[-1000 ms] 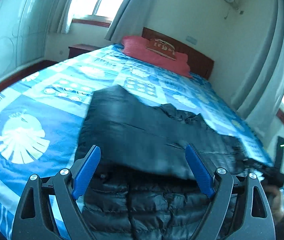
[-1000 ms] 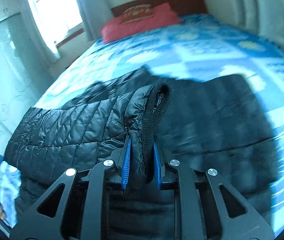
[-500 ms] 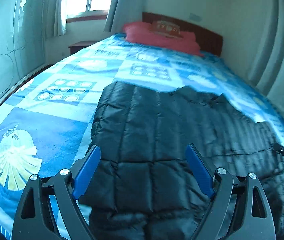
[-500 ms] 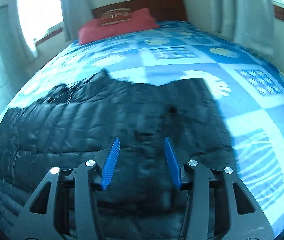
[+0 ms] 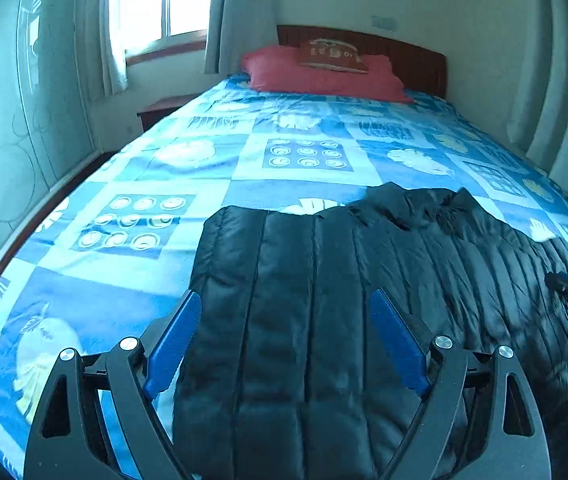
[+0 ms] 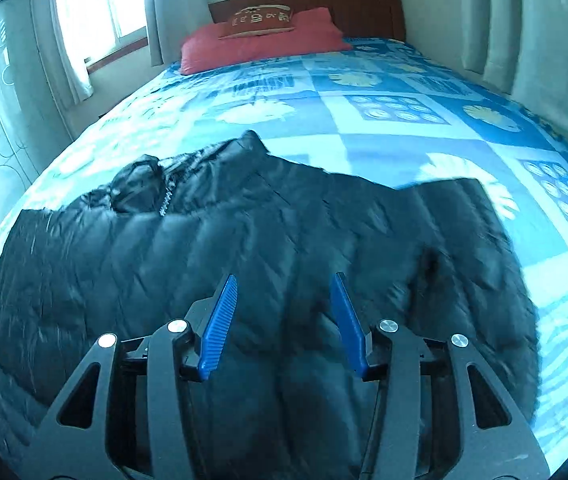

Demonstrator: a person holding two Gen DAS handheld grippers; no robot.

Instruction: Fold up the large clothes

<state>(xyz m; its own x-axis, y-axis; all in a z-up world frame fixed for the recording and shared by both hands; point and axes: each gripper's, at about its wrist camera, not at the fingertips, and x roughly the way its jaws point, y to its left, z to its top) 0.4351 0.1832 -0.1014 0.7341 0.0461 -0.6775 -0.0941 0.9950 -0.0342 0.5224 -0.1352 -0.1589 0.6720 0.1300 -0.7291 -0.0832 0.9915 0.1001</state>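
- two claws hang over one black quilted jacket (image 5: 324,280) spread flat on the bed (image 5: 164,248), which wears a blue patchwork cover.
- left claw (image 5: 286,334): its blue pads stand wide apart with nothing pressed between them. the jacket's near panel, with its long lengthwise quilt lines, lies below and beyond the pads, filling the gap in the view but not gripped.
- left of the left claw the jacket's edge ends and bare cover shows; the left pad sits about over that edge.
- right claw (image 6: 284,320): its jaws are opening, and the pads press on nothing. puffy black fabric lies under and ahead of them, apart from the pads.
- from the right wrist view the jacket stretches across the bed from the left edge to a flat sleeve or panel reaching out to the right, its collar (image 6: 144,188) and zip bunched at the far left.
- from the left wrist view that crumpled collar area sits at the far side of the jacket, towards the red pillow (image 5: 324,76) and wooden headboard (image 5: 416,60).
- a dark bit of the right claw shows at the right edge of the left wrist view, just above the jacket.
- curtains (image 6: 524,32) hang beside the bed.
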